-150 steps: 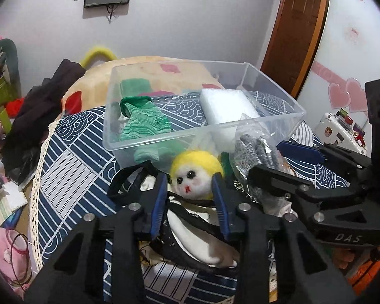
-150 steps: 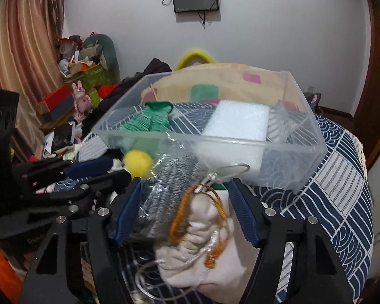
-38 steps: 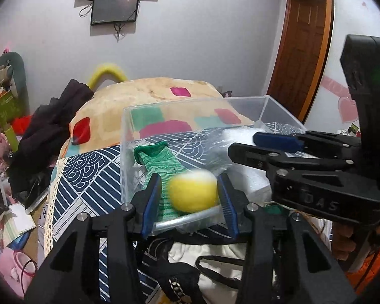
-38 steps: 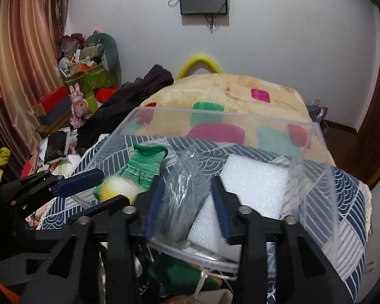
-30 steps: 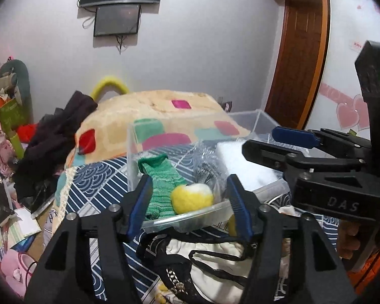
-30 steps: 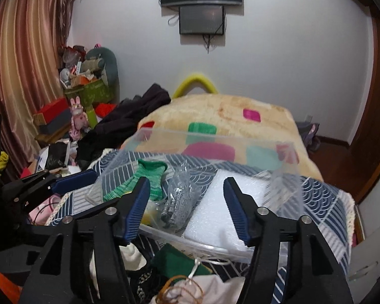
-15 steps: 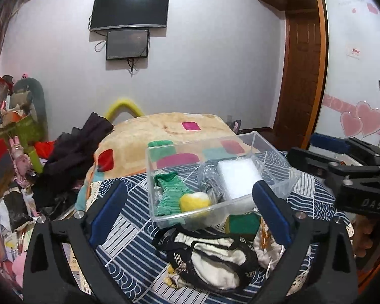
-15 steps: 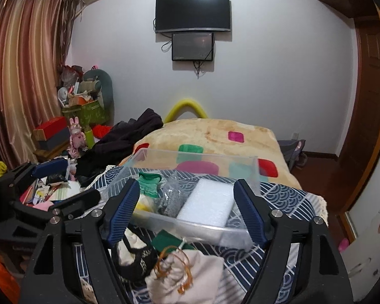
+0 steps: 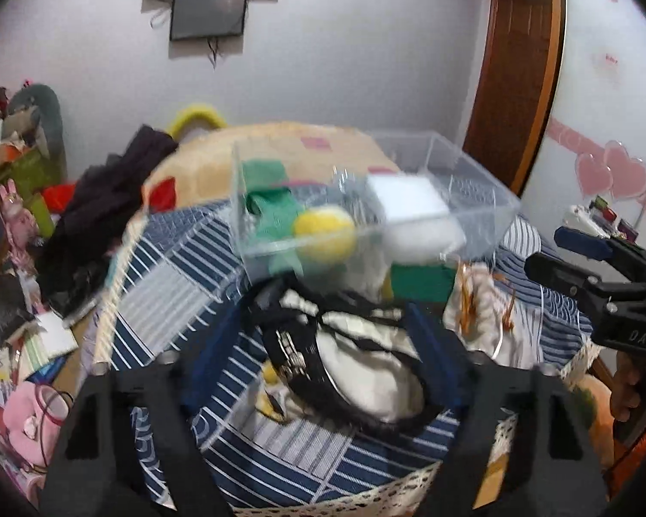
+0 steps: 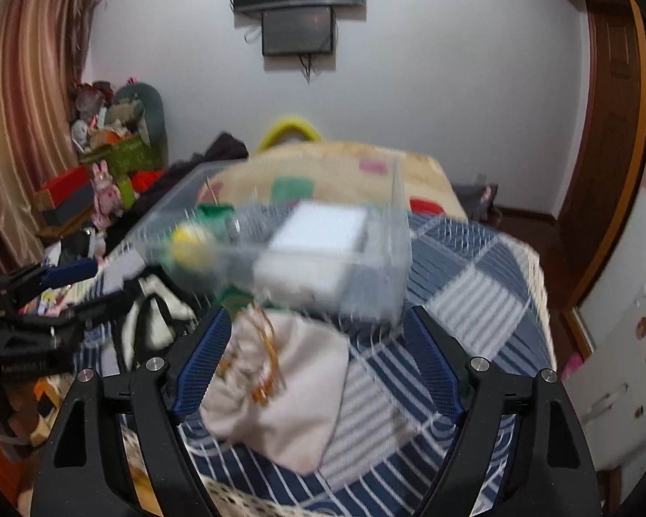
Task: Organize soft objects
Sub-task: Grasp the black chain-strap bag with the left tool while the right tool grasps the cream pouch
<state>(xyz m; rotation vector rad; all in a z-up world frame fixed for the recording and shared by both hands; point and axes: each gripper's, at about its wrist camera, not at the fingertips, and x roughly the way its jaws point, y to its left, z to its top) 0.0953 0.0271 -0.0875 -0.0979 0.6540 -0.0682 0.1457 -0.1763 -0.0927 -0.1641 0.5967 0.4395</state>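
A clear plastic bin (image 9: pixel 486 198) (image 10: pixel 392 241) sits on the blue striped cloth. Inside lie a green knit piece (image 9: pixel 271 211), a yellow plush doll (image 9: pixel 323 230) (image 10: pixel 189 241) and a white foam block (image 9: pixel 409 202) (image 10: pixel 323 232). In front of the bin lie a black and white bag (image 9: pixel 366 362), a green cloth (image 9: pixel 417 280) and a beige drawstring pouch (image 10: pixel 288 383) (image 9: pixel 478 301). My left gripper (image 9: pixel 323 344) is open and empty over the black and white bag. My right gripper (image 10: pixel 323 362) is open and empty over the pouch; it also shows in the left wrist view (image 9: pixel 581 267).
The round table's lace edge (image 10: pixel 254 504) is close in front. A bed with a patchwork blanket (image 10: pixel 344 159) lies behind the bin. Clutter and boxes (image 10: pixel 64 198) fill the left side. A wooden door (image 9: pixel 517 69) stands at the right.
Both grippers have dropped back down toward the table from their high, pulled-back position, and the view is blurred by motion. Both stay wide open and empty.
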